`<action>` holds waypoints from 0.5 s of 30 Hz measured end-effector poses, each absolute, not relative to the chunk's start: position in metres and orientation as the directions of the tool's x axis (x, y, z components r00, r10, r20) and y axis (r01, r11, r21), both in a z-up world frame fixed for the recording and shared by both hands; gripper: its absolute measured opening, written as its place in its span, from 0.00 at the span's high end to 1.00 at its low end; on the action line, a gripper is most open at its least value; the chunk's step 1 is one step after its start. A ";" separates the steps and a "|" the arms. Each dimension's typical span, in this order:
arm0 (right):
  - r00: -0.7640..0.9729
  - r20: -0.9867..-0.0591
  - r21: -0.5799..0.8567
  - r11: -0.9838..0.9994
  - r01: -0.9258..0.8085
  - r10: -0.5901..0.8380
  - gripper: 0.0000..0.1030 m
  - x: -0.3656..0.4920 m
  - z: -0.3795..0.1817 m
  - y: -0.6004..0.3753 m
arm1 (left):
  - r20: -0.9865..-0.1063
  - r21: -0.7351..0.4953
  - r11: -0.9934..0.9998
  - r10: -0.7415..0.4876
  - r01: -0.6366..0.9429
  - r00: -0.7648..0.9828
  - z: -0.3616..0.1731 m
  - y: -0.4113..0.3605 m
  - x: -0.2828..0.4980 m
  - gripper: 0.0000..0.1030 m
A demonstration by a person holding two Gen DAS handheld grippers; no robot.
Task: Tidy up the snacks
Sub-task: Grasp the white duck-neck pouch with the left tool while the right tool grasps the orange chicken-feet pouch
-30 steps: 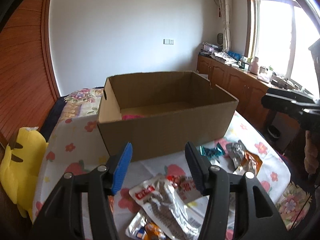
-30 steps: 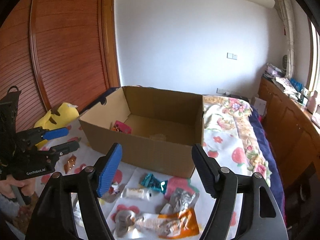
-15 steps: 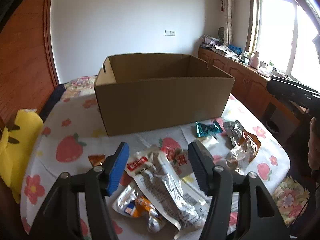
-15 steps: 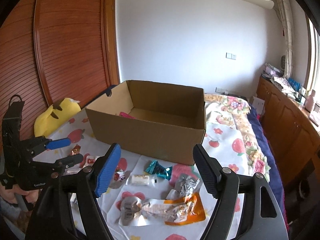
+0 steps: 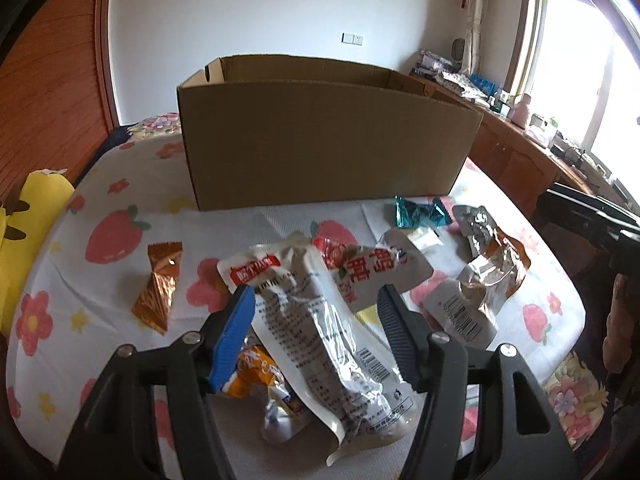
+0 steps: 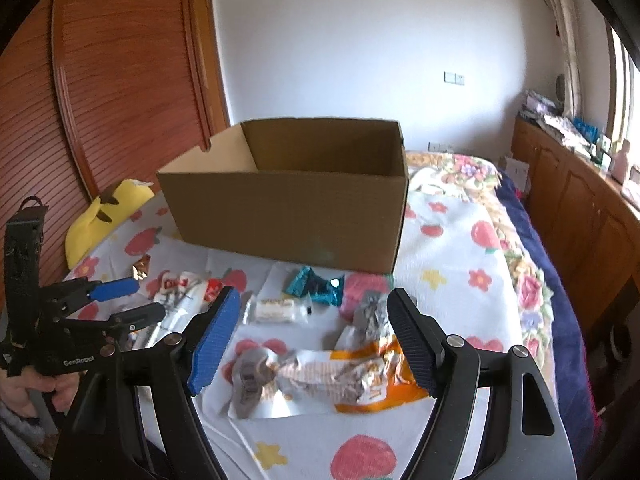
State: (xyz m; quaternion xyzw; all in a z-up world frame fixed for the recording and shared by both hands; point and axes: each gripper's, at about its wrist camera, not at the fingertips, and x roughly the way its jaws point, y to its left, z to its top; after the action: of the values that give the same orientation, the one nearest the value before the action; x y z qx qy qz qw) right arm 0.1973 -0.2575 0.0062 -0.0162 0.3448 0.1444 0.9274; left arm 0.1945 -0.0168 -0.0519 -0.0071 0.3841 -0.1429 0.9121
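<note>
Both hand-held grippers, left and right, gape empty; long pouch before the cardboard box looks light, floppy, slick — I'd pinch mid-body.

Open cardboard box upright on bed. Snacks scattered flat in front: long silver pouch (red label), copper candy left, teal wrapper, crumpled orange-silver packet.

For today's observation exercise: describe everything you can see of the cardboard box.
The cardboard box is plain brown corrugated card, rectangular and open-topped, with a small cut-out near the top of its left end wall. It stands upright on the strawberry-print cloth, behind the scattered snack packets. No gripper touches it. Its floor is hidden.
</note>
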 end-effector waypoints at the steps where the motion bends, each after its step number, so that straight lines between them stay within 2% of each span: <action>1: 0.718 -0.647 0.069 0.958 -0.278 0.255 0.24 0.197 0.004 -0.257 | -0.701 -0.123 0.959 -0.265 0.254 0.662 -0.053 -0.017 0.195 0.39; 6: 0.701 -0.664 0.096 0.959 -0.266 0.261 0.24 0.197 -0.011 -0.261 | -0.704 -0.121 0.956 -0.272 0.266 0.656 -0.057 -0.020 0.192 0.39; 10: 0.685 -0.678 0.113 0.959 -0.259 0.265 0.24 0.195 -0.021 -0.263 | -0.699 -0.126 0.945 -0.301 0.303 0.649 -0.056 -0.024 0.185 0.43; 15: 0.671 -0.689 0.133 0.958 -0.254 0.274 0.24 0.194 -0.030 -0.263 | -0.718 -0.095 0.948 -0.277 0.304 0.639 -0.062 -0.030 0.185 0.43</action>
State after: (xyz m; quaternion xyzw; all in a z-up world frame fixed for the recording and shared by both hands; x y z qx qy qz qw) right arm 0.1942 -0.2635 -0.0302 0.0129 0.3787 0.1443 0.9141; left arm 0.1848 -0.0301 -0.0617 0.0171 0.3935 -0.1604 0.9050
